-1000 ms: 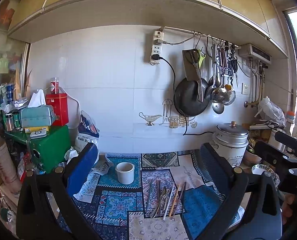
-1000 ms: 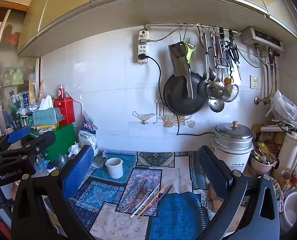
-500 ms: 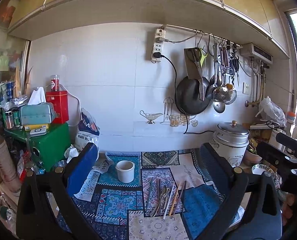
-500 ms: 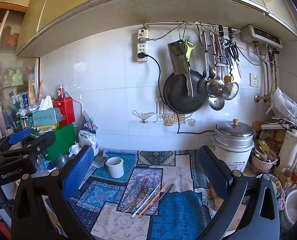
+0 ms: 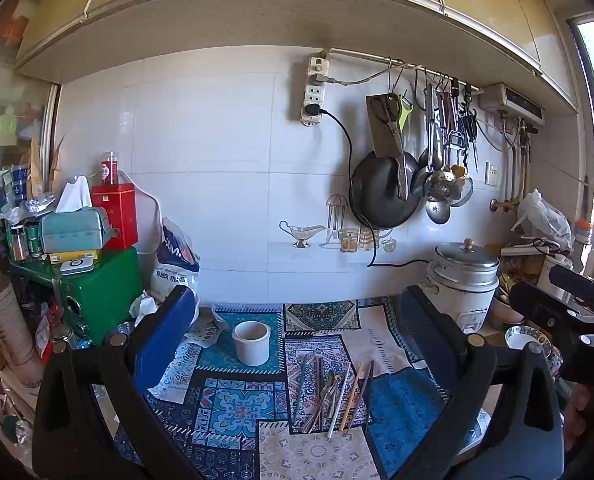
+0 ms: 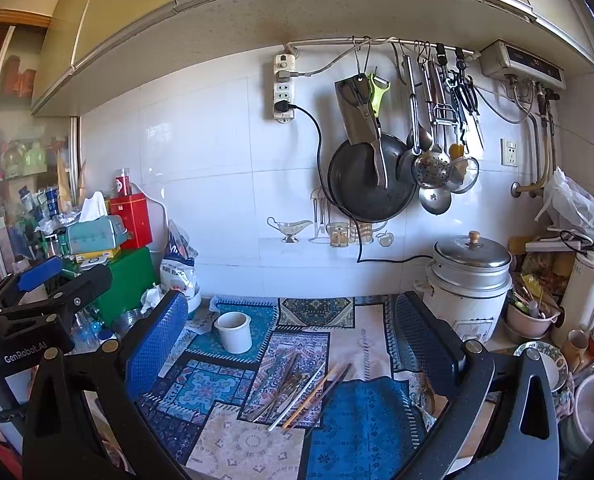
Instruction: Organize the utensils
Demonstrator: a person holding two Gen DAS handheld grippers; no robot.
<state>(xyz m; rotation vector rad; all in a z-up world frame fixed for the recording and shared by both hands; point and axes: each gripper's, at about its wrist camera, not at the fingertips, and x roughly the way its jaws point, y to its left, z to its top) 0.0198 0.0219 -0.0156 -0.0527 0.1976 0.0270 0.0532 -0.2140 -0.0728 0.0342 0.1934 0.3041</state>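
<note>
A loose pile of utensils, chopsticks and metal pieces, lies on the patterned cloth. The same utensils show in the right wrist view. A white ceramic cup stands upright just behind and left of them, cup appearing empty. My left gripper hovers open above the counter, well short of the pile. My right gripper is open too, nothing between its blue-padded fingers. Each gripper shows at the edge of the other's view.
A rice cooker stands at the back right beside bowls and a thermos. A green box, tissue box and bottles crowd the left. A pan, cleaver and ladles hang on the tiled wall.
Both views have shifted only slightly; the grippers stay open and hovering. Cup and utensils have not moved.
</note>
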